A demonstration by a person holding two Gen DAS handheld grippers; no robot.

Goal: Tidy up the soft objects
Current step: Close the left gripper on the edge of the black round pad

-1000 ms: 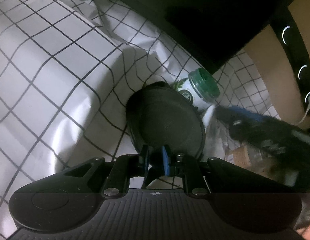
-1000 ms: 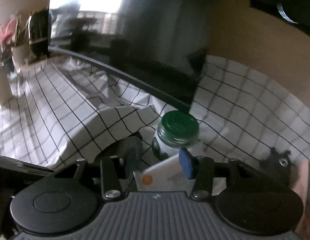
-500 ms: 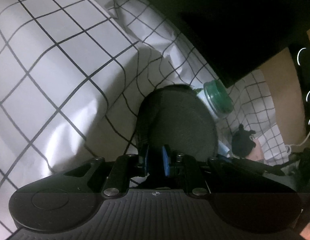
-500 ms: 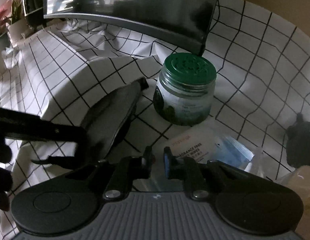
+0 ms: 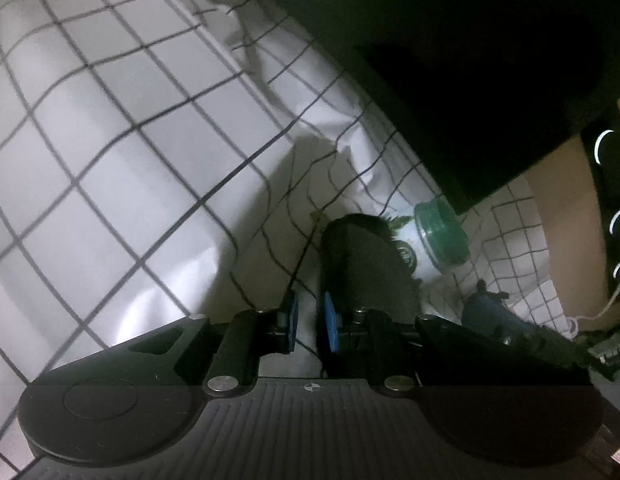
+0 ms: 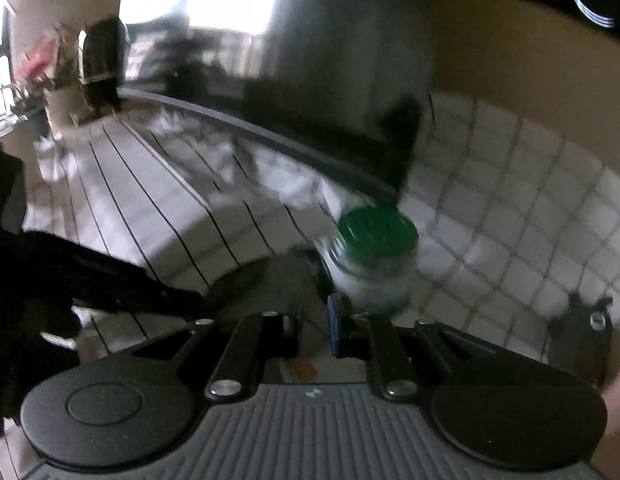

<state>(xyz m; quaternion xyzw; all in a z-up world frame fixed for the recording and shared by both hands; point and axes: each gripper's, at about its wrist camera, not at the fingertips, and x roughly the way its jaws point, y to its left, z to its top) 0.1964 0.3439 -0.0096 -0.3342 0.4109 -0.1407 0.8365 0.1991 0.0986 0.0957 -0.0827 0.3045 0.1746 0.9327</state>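
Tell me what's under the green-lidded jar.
The jar stands on the checked cloth, beside a dark pad. The table beneath is covered by the cloth, so it cannot be seen.

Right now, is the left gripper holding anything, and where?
Cannot be told for sure. The left gripper stands nearly shut at the near edge of the dark flat pad, which lies against its right finger; light cloth shows between the jaws.

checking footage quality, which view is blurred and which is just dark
Right wrist view: bright window glare up top, heavy motion smear over the green-lidded white jar and the black-gridded white cloth. Left wrist view: dim and shadowy, sharper, fisheye bending the grid lines.
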